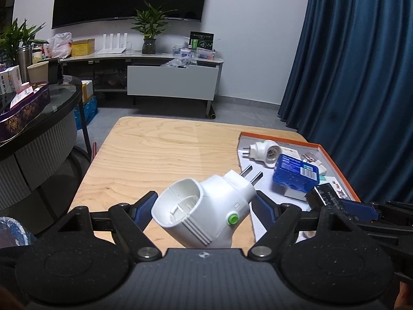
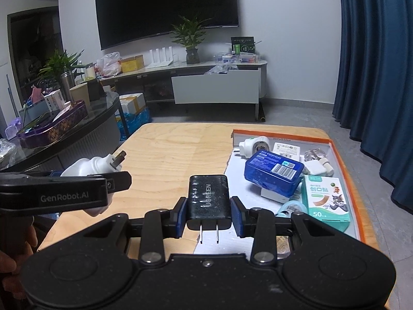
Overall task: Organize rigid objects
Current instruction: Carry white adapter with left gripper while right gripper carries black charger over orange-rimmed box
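**Q:** Looking through the left wrist view, what is held?

**A:** The left gripper (image 1: 204,206) is clamped on a white plug-in adapter (image 1: 204,211), blue pads against its flanks. The adapter hangs above the wooden table (image 1: 155,160), socket mouth toward the camera, prongs pointing at the orange-rimmed tray (image 1: 333,160). A second white adapter (image 1: 265,152) and a blue box (image 1: 294,174) lie in the tray. Judged from its moulded shell, the adapter is light, stiff and smooth; its rounded body may twist, so the flatter sides by the green button (image 1: 233,218) offer the surest hold.

**Q:** And the right wrist view?

**A:** The right gripper (image 2: 209,217) is closed on a black charger (image 2: 208,201), pads on its two broad side faces, prongs toward the camera, at the tray's near-left edge. The charger looks dense, rigid and slick; the flat faces are the proper purchase, never the prongs, which could bend. A plaster box (image 2: 326,201) and a small white charger (image 2: 315,168) share the tray. The left gripper shows at left with its adapter, well apart from the tray.
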### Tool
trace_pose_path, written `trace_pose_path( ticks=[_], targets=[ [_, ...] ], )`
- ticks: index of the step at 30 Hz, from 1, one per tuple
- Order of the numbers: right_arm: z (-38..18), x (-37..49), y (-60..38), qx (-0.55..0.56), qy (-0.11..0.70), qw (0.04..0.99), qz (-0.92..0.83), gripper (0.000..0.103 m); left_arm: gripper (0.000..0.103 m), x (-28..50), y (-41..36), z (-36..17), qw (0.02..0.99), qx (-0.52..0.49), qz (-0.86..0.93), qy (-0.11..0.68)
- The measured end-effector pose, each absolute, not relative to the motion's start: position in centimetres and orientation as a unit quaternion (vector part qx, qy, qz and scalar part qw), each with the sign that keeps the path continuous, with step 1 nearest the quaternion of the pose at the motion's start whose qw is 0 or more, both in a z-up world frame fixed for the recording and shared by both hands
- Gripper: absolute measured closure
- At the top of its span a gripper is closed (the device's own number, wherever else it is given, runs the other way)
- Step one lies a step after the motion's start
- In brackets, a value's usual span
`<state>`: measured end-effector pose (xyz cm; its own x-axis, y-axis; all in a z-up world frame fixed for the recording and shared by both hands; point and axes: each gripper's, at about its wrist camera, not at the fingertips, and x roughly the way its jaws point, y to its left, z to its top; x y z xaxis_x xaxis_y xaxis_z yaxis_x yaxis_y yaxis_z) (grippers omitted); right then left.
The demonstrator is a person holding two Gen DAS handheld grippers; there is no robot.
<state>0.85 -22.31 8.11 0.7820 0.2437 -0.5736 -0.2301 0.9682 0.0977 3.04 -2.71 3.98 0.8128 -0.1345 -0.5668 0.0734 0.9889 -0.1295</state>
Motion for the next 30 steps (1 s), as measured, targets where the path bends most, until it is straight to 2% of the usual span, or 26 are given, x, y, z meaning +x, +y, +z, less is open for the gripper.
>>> trace_pose_path(
  ticks=[30],
  targets=[
    [8.4, 0.1, -24.7, 0.027, 0.295, 0.95, 0.1, 0.059, 0.023, 3.3, -4.2, 3.6, 0.947, -0.034, -0.091, 0.307]
  ],
)
